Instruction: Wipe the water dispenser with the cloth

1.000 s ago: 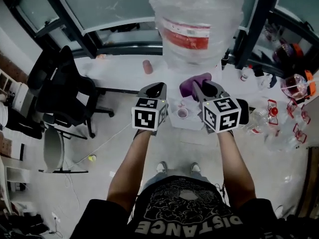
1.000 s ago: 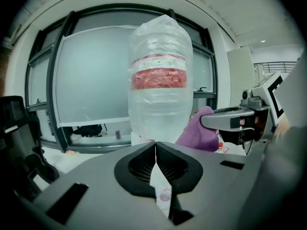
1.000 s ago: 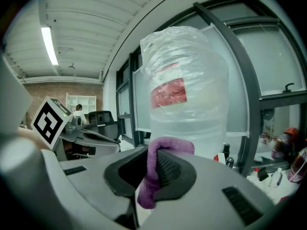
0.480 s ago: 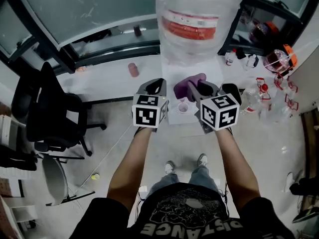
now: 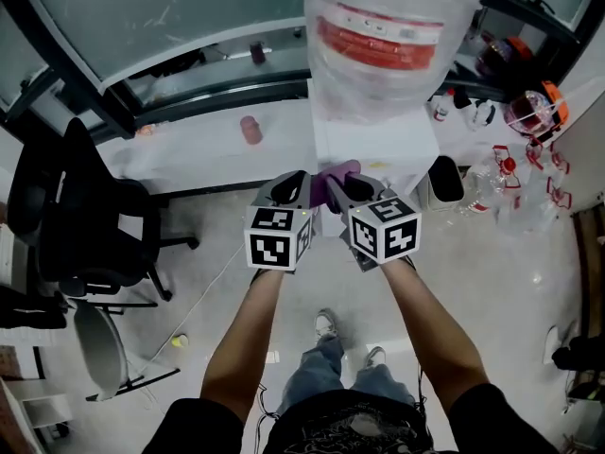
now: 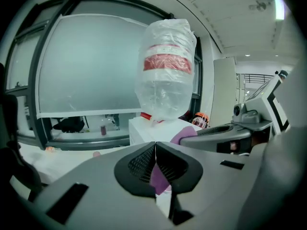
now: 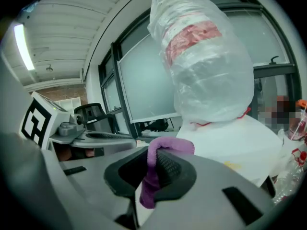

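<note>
Cool, dim light; both gripper views bulge, edges darkened.

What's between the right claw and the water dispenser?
Only the purple cloth, pinched in the right claw, shows there in the head view, in front of the water dispenser.

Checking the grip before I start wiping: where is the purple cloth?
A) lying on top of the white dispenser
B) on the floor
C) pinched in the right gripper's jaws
C: the right gripper view shows the purple cloth clamped between the jaws of the right gripper, folded over one of them.
</note>
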Motion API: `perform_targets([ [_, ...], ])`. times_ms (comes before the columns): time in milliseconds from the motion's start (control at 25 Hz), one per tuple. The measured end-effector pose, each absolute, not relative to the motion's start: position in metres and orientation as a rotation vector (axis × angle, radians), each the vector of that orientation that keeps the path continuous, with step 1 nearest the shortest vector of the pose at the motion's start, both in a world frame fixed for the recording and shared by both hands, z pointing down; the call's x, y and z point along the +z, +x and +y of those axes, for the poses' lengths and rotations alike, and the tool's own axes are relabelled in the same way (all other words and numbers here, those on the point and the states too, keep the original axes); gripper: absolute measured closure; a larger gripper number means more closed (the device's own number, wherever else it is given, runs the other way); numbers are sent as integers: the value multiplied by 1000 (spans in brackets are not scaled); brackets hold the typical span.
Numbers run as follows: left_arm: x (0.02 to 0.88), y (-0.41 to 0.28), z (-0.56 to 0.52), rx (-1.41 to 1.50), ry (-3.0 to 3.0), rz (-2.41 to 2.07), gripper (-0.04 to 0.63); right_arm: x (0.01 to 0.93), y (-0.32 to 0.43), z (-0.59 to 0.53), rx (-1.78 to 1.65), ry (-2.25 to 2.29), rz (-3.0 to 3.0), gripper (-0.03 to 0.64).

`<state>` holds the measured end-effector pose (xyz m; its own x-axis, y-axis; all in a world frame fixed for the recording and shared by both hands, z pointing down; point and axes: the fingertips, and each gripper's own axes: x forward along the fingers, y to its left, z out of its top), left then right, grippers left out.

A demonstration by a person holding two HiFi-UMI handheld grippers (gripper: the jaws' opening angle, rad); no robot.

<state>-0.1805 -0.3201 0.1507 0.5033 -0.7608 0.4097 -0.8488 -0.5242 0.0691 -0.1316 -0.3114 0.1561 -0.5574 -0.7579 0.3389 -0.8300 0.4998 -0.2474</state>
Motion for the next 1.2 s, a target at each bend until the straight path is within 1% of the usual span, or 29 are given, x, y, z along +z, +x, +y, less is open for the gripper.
perform_targets([
  [240, 172, -177, -315, 521, 2497, -1341, 569, 184, -148, -323, 588, 1316, -2583, 584],
  [400, 176, -169, -312, 531, 2513, -1342, 569, 196, -139, -328, 588, 1325, -2595, 584],
  [720, 187, -152, -307, 579, 2520, -1317, 569, 199, -93, -335, 590, 1479, -2579, 584],
  [1200, 190, -80, -309, 621, 2606, -1167, 569, 192, -4, -332, 590, 1681, -2500, 584],
])
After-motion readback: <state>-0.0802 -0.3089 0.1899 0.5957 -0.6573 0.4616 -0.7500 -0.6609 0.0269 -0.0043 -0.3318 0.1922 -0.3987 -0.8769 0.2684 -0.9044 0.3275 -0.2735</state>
